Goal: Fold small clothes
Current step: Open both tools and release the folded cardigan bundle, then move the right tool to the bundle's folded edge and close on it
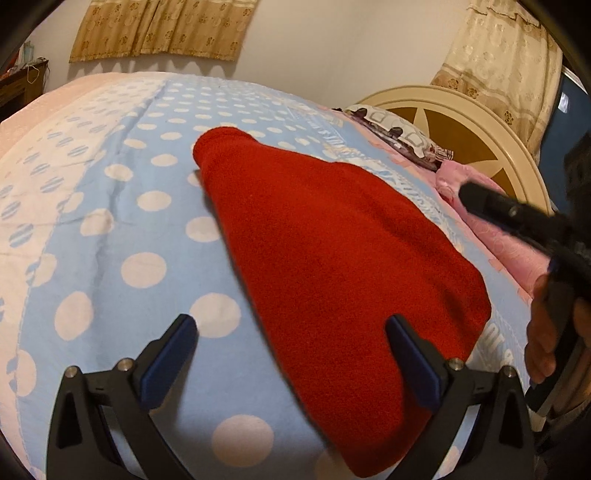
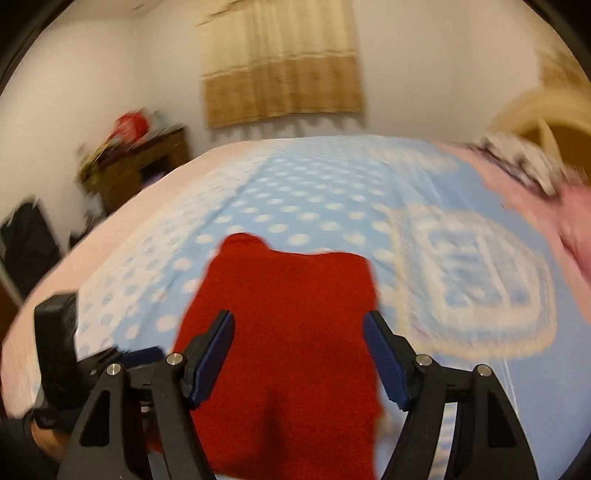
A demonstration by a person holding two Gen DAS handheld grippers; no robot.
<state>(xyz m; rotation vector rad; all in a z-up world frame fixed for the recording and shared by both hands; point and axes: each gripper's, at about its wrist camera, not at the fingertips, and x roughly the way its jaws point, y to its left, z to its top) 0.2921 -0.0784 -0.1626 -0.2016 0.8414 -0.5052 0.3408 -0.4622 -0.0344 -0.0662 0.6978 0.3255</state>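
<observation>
A red fleece garment (image 1: 332,266) lies folded flat on the blue polka-dot bedspread (image 1: 122,229). My left gripper (image 1: 291,332) hangs just above its near edge, jaws wide open, nothing between the pads. In the blurred right wrist view the same red garment (image 2: 288,317) spreads below my right gripper (image 2: 299,336), which is open and holds nothing. The right gripper's black body (image 1: 517,218) and the hand (image 1: 543,332) holding it show at the right edge of the left wrist view. The left gripper's body (image 2: 55,354) appears at the lower left of the right wrist view.
A patterned pillow (image 1: 399,133) and pink bedding (image 1: 506,236) lie by the cream headboard (image 1: 472,125) on the right. Curtains (image 1: 159,29) hang on the far wall. A wooden cabinet (image 2: 144,162) with clutter stands beyond the bed's left side.
</observation>
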